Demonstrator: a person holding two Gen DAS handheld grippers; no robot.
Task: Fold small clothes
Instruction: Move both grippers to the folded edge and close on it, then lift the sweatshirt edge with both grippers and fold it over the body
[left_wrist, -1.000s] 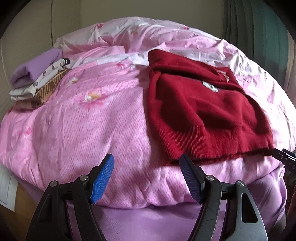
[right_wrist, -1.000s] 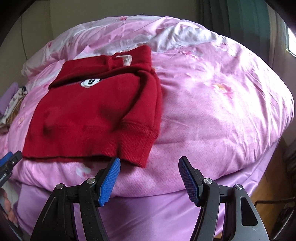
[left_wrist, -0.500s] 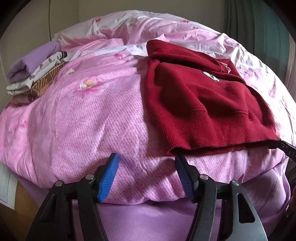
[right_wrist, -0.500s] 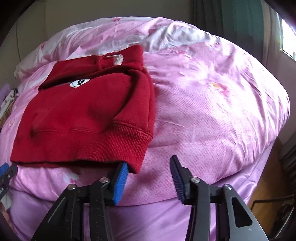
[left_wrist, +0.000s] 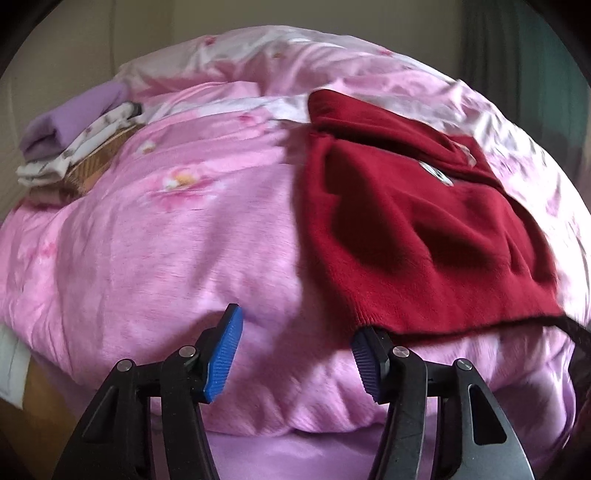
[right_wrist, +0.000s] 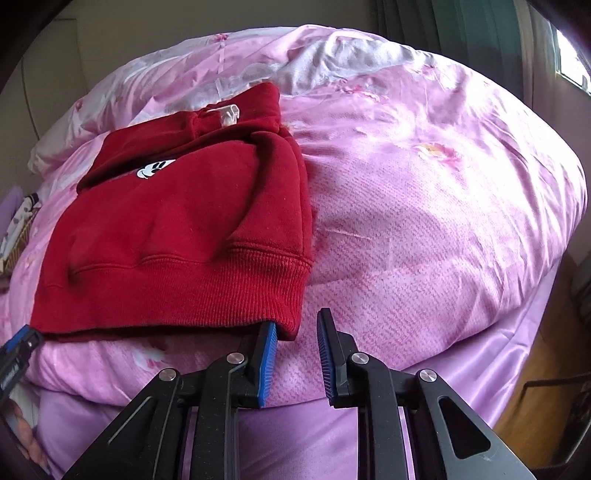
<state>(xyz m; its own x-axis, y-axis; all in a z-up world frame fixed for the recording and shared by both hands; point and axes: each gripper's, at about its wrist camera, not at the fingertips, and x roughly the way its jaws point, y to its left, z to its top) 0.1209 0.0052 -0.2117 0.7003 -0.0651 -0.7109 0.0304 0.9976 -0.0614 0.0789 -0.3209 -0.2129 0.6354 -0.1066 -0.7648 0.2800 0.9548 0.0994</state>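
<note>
The bed (left_wrist: 155, 251) fills both views, a puffy pink floral quilt (right_wrist: 424, 229) spread right across it. On the quilt lies the red sweater (right_wrist: 177, 236), partly folded, sleeves tucked in over the body, a small cartoon-face patch (right_wrist: 155, 168) showing on the chest and its ribbed hem hanging at the near edge of the bed. Far back on the left side sits a stack of folded clothes (left_wrist: 70, 147), lilac on top, well apart from the sweater. Down at the hem, the left gripper (left_wrist: 295, 354) has its jaws spread wide, the right-hand pad tucked just under the sweater's near left corner. The right gripper (right_wrist: 297, 363) is at the opposite corner, jaws parted by a narrower gap, one pad under the hem edge, nothing clamped.
</note>
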